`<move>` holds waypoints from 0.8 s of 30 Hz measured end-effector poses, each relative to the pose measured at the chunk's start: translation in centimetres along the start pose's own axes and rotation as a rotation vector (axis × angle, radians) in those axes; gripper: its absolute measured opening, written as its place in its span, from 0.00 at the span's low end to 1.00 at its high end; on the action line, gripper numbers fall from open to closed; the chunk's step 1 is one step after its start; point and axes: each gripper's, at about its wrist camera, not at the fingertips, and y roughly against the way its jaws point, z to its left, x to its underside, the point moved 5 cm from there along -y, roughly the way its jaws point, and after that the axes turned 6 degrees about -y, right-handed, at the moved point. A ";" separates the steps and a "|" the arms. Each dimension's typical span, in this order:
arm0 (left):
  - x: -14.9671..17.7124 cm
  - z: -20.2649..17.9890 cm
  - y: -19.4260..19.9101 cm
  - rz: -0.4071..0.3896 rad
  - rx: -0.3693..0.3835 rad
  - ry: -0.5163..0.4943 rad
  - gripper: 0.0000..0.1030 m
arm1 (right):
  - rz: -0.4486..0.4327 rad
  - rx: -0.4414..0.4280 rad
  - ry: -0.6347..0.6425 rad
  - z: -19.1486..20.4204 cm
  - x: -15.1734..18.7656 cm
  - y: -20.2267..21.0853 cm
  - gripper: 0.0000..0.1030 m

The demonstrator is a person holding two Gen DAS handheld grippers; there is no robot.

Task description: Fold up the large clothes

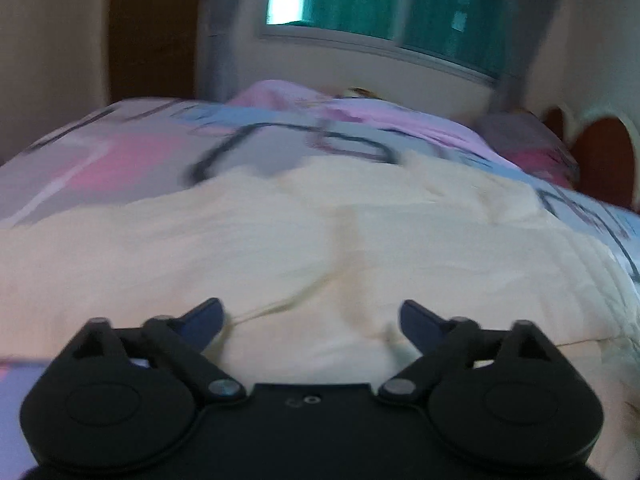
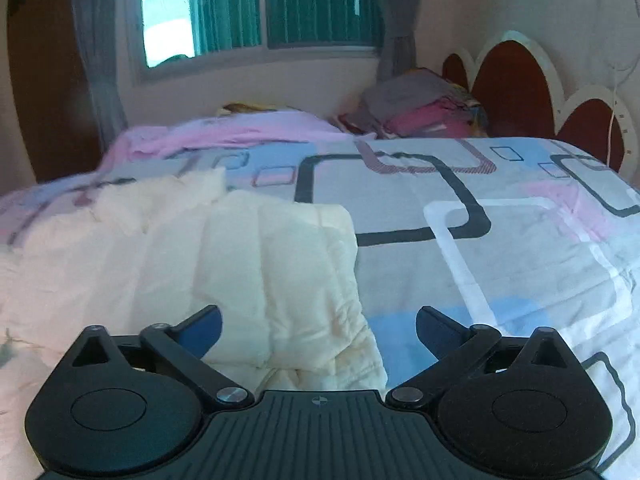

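With both tongs spread and pinching nothing, I see the cream garment (image 1: 304, 240) lying flat on the patterned bedspread (image 2: 500, 216); it fills the space under my left gripper (image 1: 311, 316), while my right gripper (image 2: 318, 326) hangs over its right edge, which runs away from me toward the window (image 2: 256, 8)

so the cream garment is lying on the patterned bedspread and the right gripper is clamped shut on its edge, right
Not quite. The cream garment does lie on the patterned bedspread, but the right gripper is not clamped on it: the right wrist view shows its jaws standing wide open, with nothing pinched between the pads.
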 end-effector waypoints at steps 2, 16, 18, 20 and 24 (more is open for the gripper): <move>1.3 4.3 1.3 0.014 -0.054 0.082 0.77 | -0.007 0.014 -0.015 -0.4 0.1 0.6 0.94; 7.5 24.1 6.6 -0.101 -0.129 0.788 0.64 | 0.040 0.012 -0.083 2.8 0.5 0.2 0.82; 7.0 25.8 5.9 -0.124 -0.139 0.825 0.62 | 0.029 0.013 -0.077 3.5 0.2 0.4 0.82; 6.9 27.3 5.6 -0.142 -0.162 0.855 0.52 | 0.021 0.017 -0.075 4.0 0.0 0.5 0.82; 5.7 28.2 4.8 -0.146 -0.162 0.837 0.07 | 0.013 0.017 -0.075 4.6 -0.4 0.6 0.82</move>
